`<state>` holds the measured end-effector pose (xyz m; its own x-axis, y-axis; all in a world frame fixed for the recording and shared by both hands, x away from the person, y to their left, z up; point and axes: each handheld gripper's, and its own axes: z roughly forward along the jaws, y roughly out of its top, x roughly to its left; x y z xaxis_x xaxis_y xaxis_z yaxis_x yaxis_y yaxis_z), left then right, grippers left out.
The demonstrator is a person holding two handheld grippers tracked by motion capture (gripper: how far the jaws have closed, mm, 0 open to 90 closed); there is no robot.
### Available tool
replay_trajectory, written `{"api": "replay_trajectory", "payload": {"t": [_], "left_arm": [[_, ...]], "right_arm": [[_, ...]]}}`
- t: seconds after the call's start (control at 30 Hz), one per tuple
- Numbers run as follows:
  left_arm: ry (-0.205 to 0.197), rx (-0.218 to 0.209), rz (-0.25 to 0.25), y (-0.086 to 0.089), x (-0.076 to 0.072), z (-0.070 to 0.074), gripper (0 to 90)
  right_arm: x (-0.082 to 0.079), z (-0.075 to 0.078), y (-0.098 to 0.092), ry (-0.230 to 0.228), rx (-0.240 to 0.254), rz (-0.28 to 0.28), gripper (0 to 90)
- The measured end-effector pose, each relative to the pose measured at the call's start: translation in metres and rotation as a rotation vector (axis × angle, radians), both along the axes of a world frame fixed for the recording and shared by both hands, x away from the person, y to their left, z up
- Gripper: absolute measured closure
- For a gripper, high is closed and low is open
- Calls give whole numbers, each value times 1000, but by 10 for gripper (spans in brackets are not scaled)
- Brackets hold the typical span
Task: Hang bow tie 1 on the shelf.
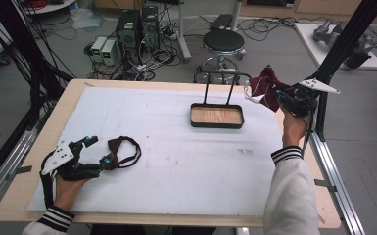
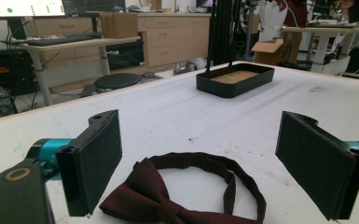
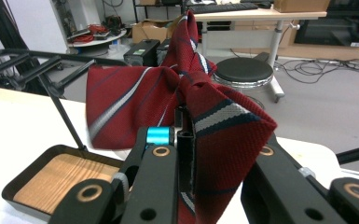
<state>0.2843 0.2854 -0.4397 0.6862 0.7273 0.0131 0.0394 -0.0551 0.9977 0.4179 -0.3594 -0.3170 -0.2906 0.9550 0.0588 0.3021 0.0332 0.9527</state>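
Observation:
A dark maroon bow tie (image 1: 123, 152) with its neck band lies flat on the white table cover at the front left. My left gripper (image 1: 99, 151) rests beside it, open, and the left gripper view shows the bow tie (image 2: 177, 191) on the table between the two spread pads (image 2: 95, 161). Over the table's far right corner my right gripper (image 1: 277, 94) is shut on a red striped bow tie (image 1: 264, 84), held in the air. In the right gripper view the striped bow tie (image 3: 168, 100) is pinched between the jaws, its wings spread above them.
A black tray (image 1: 217, 116) with a wooden bottom and a tall wire handle stands on the far middle of the table, left of the right gripper. Beyond the table are a round stool (image 1: 223, 41), computer boxes and cables. A black frame post (image 1: 340, 44) rises at the right.

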Motion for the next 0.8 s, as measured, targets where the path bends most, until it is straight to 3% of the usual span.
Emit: {"api": "replay_trajectory", "payload": {"t": [0.03, 0.2, 0.37, 0.8], "left_arm": [[-3, 1, 0, -1, 0, 0, 148], [-3, 4, -5, -2, -1, 1, 148], [-4, 4, -6, -3, -2, 2, 149], [-8, 7, -7, -4, -2, 5, 149]], "right_arm": [[1, -3, -1, 40, -9, -5, 820], [1, -9, 1, 68, -36, 10, 819], [2, -13, 5, 105, -108, 28, 817], [15, -23, 27, 150, -110, 85, 816]]}}
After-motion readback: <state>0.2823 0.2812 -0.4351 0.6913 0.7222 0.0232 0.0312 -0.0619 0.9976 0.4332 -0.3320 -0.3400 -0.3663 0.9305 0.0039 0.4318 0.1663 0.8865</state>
